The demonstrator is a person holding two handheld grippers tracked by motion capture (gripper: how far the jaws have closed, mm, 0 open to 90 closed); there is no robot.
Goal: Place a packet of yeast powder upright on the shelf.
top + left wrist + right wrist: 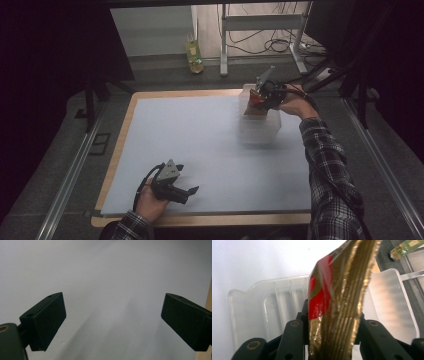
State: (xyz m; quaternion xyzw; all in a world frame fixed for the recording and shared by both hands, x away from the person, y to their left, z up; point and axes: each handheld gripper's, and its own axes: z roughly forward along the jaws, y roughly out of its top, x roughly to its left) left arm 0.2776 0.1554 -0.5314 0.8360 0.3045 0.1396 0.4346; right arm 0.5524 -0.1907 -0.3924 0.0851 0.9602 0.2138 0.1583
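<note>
My right gripper (261, 101) is shut on a gold and red foil packet (337, 305), which stands up between its jaws. It hovers over a clear plastic bin (260, 122) at the back right of the white mat (200, 150); in the right gripper view the clear plastic bin (262, 307) lies right behind the packet. My left gripper (187, 187) rests near the front left of the mat, jaws wide apart with nothing between them. The left gripper (112, 315) looks onto bare white mat.
The mat lies on a wooden table (125, 125) with metal rails (70, 180) along both sides. A green and yellow object (194, 55) and cables (270, 45) lie on the floor beyond the far edge.
</note>
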